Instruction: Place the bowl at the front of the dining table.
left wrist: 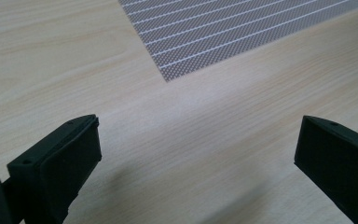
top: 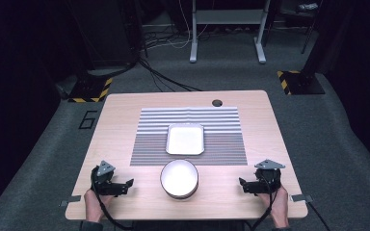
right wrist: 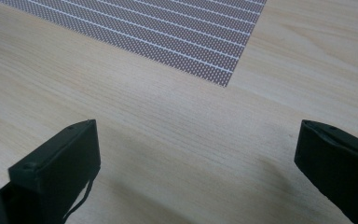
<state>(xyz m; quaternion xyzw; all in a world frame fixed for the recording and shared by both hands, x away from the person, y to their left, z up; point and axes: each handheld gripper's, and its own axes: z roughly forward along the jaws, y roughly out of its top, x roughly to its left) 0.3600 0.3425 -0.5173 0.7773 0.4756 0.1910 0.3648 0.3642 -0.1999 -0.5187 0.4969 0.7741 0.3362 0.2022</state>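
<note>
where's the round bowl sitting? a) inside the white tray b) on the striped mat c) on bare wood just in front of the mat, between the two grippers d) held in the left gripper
c: the round bowl rests on bare table, nearer the person than the striped mat and white tray, between the open left gripper and right gripper.
</note>
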